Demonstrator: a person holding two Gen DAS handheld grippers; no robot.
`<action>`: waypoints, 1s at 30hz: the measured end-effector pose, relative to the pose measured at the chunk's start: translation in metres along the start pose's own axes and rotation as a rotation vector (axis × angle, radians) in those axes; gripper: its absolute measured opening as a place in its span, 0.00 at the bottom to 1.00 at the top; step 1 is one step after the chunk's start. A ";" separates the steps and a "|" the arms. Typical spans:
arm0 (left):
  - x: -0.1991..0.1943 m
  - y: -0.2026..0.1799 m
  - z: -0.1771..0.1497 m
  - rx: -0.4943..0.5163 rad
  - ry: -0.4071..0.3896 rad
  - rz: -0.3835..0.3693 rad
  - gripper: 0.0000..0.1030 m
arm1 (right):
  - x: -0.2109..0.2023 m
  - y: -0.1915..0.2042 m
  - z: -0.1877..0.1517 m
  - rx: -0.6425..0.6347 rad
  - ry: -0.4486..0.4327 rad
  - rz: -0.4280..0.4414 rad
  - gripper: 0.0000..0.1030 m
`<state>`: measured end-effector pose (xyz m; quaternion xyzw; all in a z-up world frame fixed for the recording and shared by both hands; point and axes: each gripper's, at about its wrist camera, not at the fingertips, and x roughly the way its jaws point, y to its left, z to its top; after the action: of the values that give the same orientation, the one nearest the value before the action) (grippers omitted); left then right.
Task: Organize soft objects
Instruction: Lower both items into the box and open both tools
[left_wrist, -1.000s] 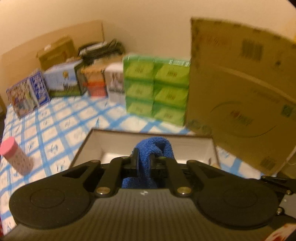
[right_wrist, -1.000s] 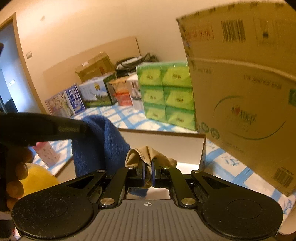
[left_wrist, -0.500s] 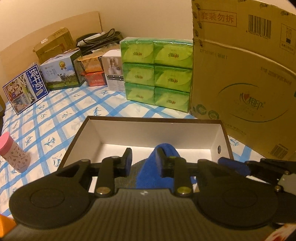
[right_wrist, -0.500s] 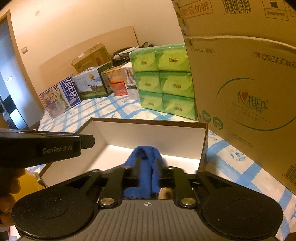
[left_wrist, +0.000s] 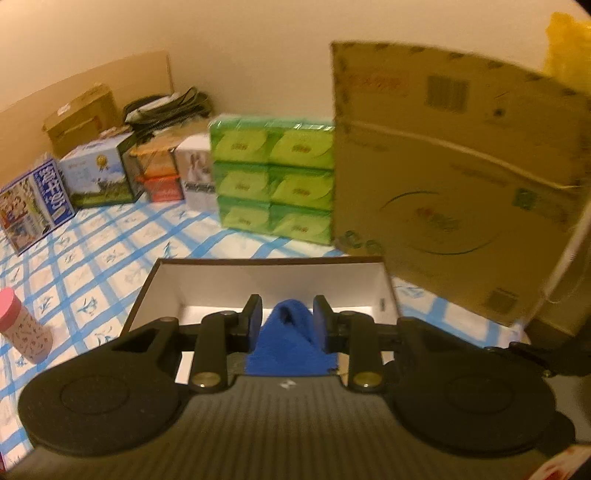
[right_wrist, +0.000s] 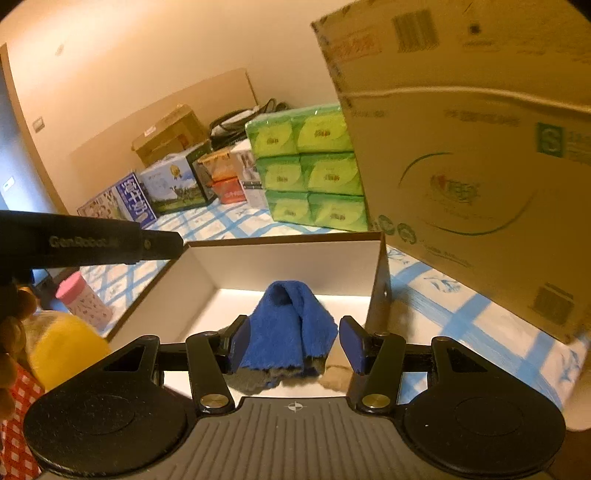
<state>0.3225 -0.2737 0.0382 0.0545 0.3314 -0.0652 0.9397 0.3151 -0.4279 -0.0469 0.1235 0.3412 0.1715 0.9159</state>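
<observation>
A blue fuzzy cloth (left_wrist: 290, 341) lies heaped in an open brown box with a white inside (left_wrist: 258, 275); both also show in the right wrist view, the cloth (right_wrist: 286, 325) and the box (right_wrist: 280, 264). A beige cloth (right_wrist: 334, 365) and a grey one (right_wrist: 255, 384) peek out beneath it. My left gripper (left_wrist: 287, 323) is open, its jaws either side of the blue cloth. My right gripper (right_wrist: 293, 345) is open wide and empty around the same heap. The left gripper's body (right_wrist: 88, 240) shows at the left of the right wrist view.
A large cardboard carton (left_wrist: 454, 181) stands right of the box. Green tissue packs (left_wrist: 273, 179) and several printed boxes (left_wrist: 96, 175) line the back. A pink cup (left_wrist: 24, 332) stands at left on the blue checked cover (left_wrist: 92, 258). A yellow soft object (right_wrist: 62, 350) lies at lower left.
Both grippers have let go: the left released the blue cloth and the right the beige cloth into the box. Both jaws have opened and drawn back a little.
</observation>
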 end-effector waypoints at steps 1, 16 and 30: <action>-0.011 0.000 -0.002 0.008 -0.010 -0.016 0.27 | -0.008 0.001 -0.002 0.006 -0.006 0.000 0.52; -0.171 0.037 -0.087 0.091 -0.075 -0.131 0.28 | -0.147 0.072 -0.050 0.063 -0.114 -0.069 0.52; -0.272 0.133 -0.200 0.038 -0.075 -0.073 0.30 | -0.218 0.176 -0.144 0.022 -0.130 -0.051 0.52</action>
<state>0.0111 -0.0900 0.0624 0.0577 0.2963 -0.1076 0.9473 0.0242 -0.3389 0.0348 0.1361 0.2857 0.1360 0.9388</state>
